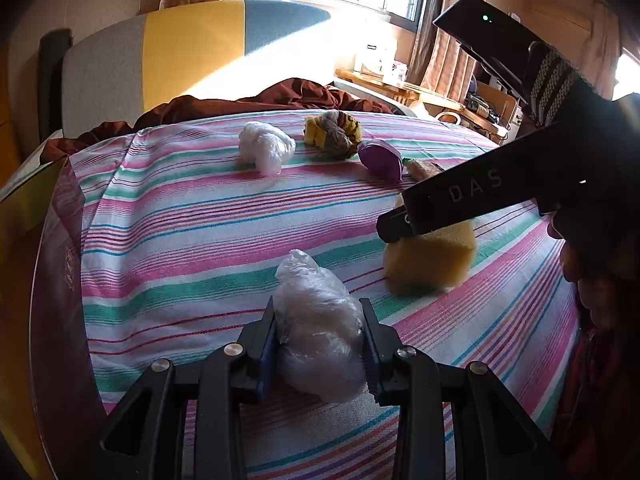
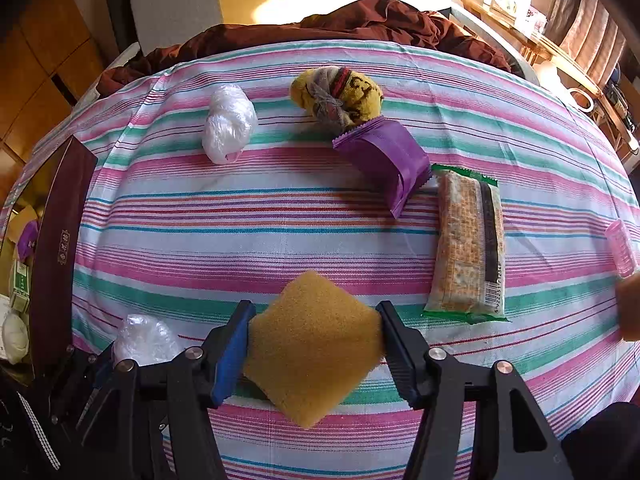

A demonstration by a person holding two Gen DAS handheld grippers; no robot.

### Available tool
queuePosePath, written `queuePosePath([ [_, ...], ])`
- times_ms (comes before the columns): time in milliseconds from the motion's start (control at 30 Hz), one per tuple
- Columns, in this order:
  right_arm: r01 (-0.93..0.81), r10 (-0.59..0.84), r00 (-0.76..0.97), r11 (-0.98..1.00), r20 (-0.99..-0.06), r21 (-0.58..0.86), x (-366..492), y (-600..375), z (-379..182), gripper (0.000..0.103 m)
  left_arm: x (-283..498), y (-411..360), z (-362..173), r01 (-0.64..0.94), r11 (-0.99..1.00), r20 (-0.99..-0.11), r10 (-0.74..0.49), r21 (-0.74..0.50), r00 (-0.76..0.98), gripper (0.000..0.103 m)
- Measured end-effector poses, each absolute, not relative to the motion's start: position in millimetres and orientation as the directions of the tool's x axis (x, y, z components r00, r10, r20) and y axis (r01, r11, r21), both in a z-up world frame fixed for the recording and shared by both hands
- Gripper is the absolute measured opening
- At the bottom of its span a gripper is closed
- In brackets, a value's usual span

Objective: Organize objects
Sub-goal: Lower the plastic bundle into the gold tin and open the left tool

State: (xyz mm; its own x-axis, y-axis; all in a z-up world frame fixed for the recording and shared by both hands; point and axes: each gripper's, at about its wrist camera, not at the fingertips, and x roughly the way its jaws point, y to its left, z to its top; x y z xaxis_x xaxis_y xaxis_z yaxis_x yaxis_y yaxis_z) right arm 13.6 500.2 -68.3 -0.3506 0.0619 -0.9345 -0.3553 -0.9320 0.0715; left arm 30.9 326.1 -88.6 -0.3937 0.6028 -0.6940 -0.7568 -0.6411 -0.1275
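**A:** On the striped pink, green and white bedsheet, the left gripper is clamping a crumpled clear plastic bag, jaws nearly closed on its soft bulk. The right gripper is pinching a yellow square foam sponge corner to corner, jaws standing about half wide, pads pressing both tips.

**B:** What is risking trouble here?

**A:** The sponge is being held by two points only. I judge it may be twisting or squeezing out if the hand is swinging fast. The bag is slick film; it could be sliding through the left pads.

**B:** And the rest?

**A:** A second white plastic bundle, a yellow patterned knotted cloth, a purple foil snack packet and a long green-edged cracker pack are lying farther out, packet and cracker pack just beside each other. A dark maroon box is standing open at the left edge, seemingly the destination.

**B:** Any collision risk?

**A:** The two grippers are working close together; crossing toward the box could be knocking one against the other.
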Motion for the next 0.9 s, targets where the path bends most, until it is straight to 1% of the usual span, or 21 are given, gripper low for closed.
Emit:
queuePosePath([
  [133,-0.351,0.066,-0.348,-0.934,-0.935,0.064,18.7,498.9,-66.4,0.062,31.4,325.5,-87.4,-0.755,-0.645,-0.699,0.595,-0.119,-0.397,0.036],
  [433,-0.364,0.051,-0.343,-0.928,-0.938,0.083,8.9,505.2,-72.2,0.062,43.4,322.9,-82.1,-0.741,-0.669,-0.721,0.538,-0.051,-0.437,0.035],
  [533,-0.362,0.057,-0.342,-0.929,-0.938,0.075,10.3,499.7,-68.6,0.062,47.4,319.5,-78.6,-0.738,-0.673,-0.725,0.532,-0.05,-0.436,0.035],
  [733,-0.359,0.065,-0.342,-0.931,-0.938,0.066,10.7,498.2,-69.5,0.062,54.6,312.2,-61.8,-0.737,-0.674,-0.705,0.543,-0.041,-0.457,0.035],
  [900,-0.35,0.073,-0.341,-0.935,-0.937,0.054,10.5,495.9,-70.1,0.062,57.9,296.8,-35.9,-0.733,-0.678,-0.675,0.562,-0.046,-0.477,0.035],
])
